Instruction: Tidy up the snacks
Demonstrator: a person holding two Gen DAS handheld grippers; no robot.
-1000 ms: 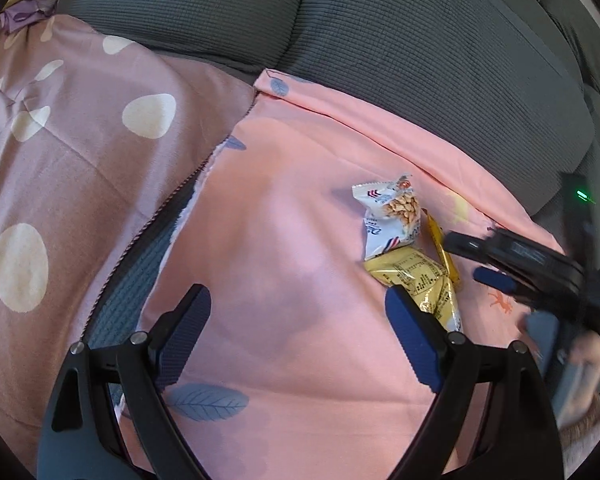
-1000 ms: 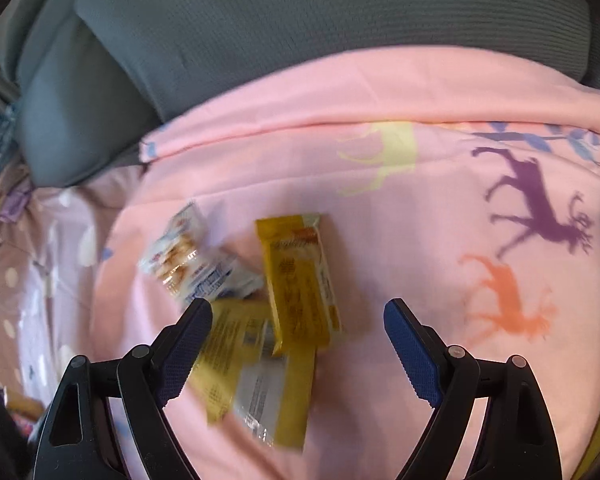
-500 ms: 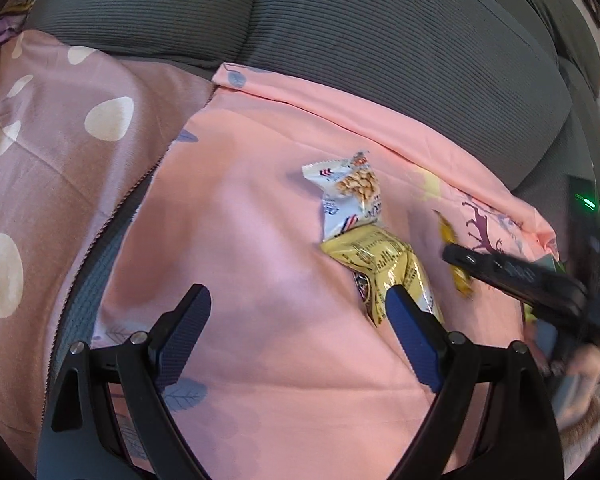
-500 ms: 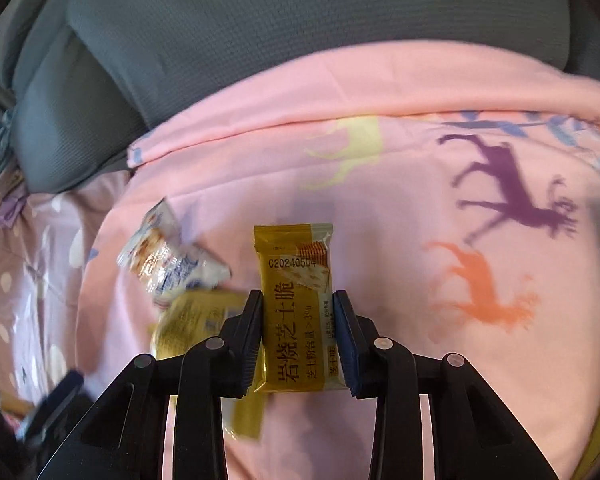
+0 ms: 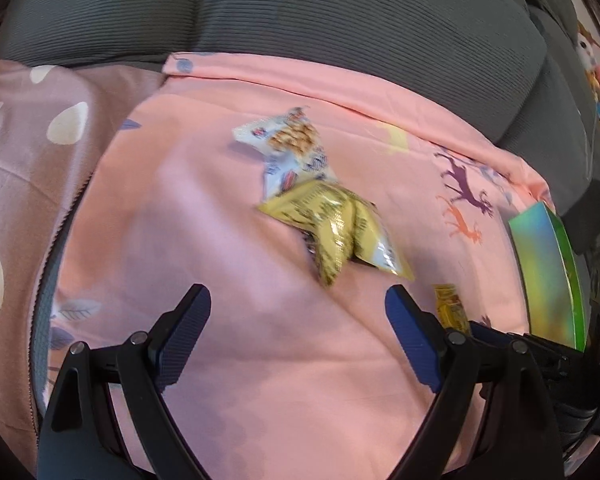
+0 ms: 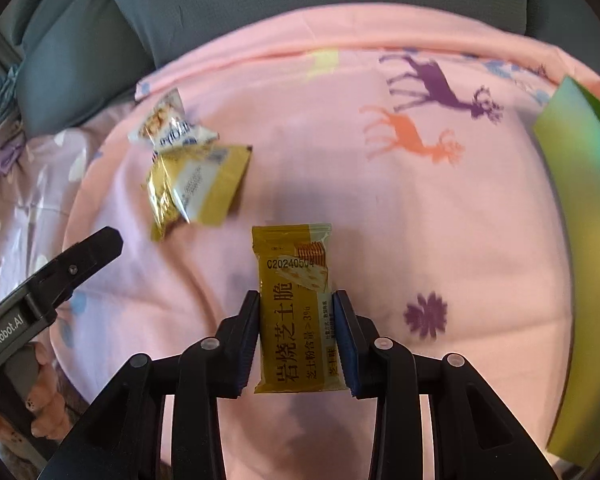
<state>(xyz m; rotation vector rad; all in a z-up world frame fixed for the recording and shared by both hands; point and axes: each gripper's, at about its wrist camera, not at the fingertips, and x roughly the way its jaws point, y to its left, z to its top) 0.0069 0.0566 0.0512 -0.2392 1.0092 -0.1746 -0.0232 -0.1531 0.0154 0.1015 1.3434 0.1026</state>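
Observation:
My right gripper (image 6: 296, 300) points down over the pink cloth (image 6: 440, 220), its pads pressed on the sides of a yellow snack packet (image 6: 292, 264) with its jaws easing open. The packet stands upright, lifted off the cloth, and also shows in the left wrist view as a yellow packet (image 5: 450, 308). On the cloth to the left lie a white snack packet (image 6: 172, 128) and two overlapping yellow packets (image 6: 204, 184). My left gripper (image 5: 296, 296) hangs open with nothing between its fingers, just short of the yellow packets (image 5: 336, 224) and the white packet (image 5: 292, 148).
A shiny green-yellow box (image 6: 580, 240) stands at the cloth's right edge, also seen as a box (image 5: 548, 272) in the left wrist view. Grey sofa cushions (image 5: 300, 20) rise behind. A mauve dotted cloth (image 5: 28, 140) lies to the left.
The right gripper closed on the yellow packet, lifted it off the pile and carried it right, toward the green box. The left gripper stayed open and shifted right, closer to the remaining packets.

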